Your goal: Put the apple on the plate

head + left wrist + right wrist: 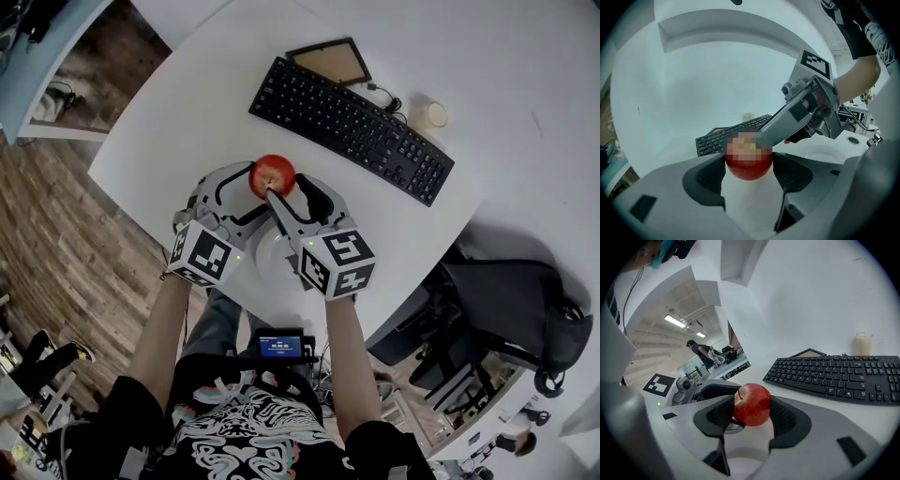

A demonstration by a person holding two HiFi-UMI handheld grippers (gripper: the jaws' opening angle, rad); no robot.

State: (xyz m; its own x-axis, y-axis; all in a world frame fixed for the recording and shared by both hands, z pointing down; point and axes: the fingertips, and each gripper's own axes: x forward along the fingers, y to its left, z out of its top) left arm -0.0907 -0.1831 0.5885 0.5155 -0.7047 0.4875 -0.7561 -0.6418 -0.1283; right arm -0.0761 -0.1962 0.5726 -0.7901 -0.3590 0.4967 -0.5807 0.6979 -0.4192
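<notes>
Glossy red apple (274, 173), in left tool (749, 172), right tool (751, 417)

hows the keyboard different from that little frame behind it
The keyboard is long and narrow; the frame is small and nearer square. The keyboard is black all over, covered in keys; the frame has a dark border round a plain tan middle. A cable leaves the keyboard; none shows at the frame. Both rest on the white table.

My left claw (749, 174) grips the apple (749, 166) on both sides; right claw (776, 131) reaches over it; keyboard (723, 138) behind on worktop (670, 117).
</notes>
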